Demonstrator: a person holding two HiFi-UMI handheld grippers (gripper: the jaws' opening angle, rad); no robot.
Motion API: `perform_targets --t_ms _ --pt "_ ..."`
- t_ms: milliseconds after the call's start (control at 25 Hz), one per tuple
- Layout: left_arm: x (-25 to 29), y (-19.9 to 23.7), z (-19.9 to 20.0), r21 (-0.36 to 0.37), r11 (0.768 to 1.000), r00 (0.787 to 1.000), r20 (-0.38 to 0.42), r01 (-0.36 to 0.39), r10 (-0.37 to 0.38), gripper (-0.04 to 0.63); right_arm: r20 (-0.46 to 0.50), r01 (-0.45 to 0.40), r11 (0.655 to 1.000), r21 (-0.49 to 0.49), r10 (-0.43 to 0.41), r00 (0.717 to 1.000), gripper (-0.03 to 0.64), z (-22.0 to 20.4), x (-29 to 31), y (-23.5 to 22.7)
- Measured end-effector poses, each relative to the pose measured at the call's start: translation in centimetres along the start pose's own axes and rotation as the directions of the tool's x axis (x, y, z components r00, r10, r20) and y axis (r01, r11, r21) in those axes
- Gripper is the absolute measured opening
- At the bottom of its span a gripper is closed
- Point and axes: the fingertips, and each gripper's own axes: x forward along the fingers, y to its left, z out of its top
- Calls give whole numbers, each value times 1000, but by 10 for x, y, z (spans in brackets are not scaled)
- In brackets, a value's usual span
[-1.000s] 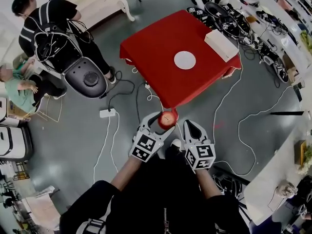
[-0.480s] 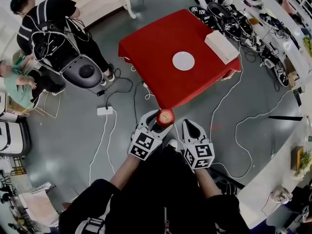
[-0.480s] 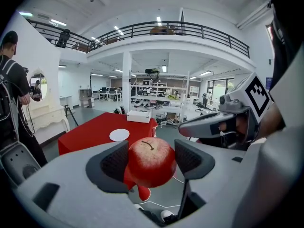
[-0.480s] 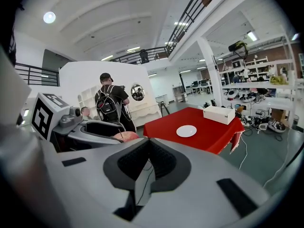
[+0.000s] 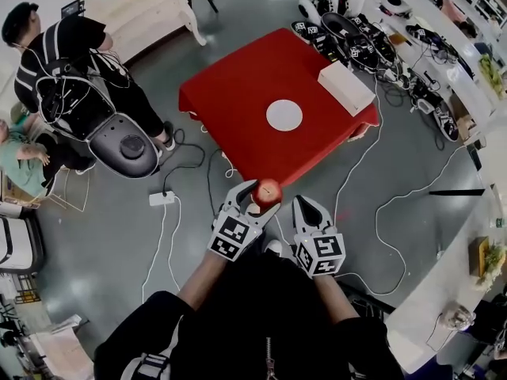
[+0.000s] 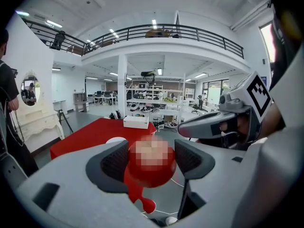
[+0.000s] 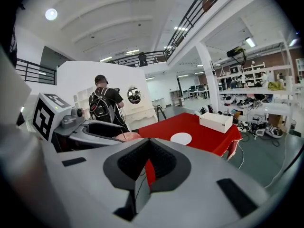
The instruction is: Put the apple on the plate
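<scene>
Shifted over the last second: the red table and its plate are seen lower and further left in the head view, nearer the grippers, which are placed almost as before.

1. Left gripper. Held out in front of the wearer's dark sleeves. Its jaws are clamped on the apple from both sides, and the dark pads are pressed against the fruit.
2. Apple. Red, carried in the air above the grey floor, just short of the table's near corner and well apart from the plate. In the left gripper view its top is covered by a mosaic patch.
3. Right gripper. Held just beside the left one. Its jaws are brought together, with nothing gripped between them.
4. Power strip with white cables. Laid on the floor near the table's left side.
5. Red table. The cloth is draped over its edges.
6. Plate. White, round, bare, set near the middle of the cloth.
7. White box. Placed at the table's right edge, beyond the plate.
8. Standing person. Seen left of the table, in dark clothes, with a backpack worn.
</scene>
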Motion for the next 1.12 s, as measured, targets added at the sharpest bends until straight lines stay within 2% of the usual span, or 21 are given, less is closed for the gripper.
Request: perform_targets --t_ms 560,920,1120 --pt "22 35 8 -14 1000 1000 -1 -17 17 302 -11 -13 1000 5 13 1000 11 9 31 -7" --pt "73 103 17 -34 999 1000 4 30 -30 301 -36 26 1000 -3 -26 999 11 31 102 -29" --pt "103 147 36 -27 997 998 15 69 -68 302 -45 60 998 3 -60 997 11 55 150 -45"
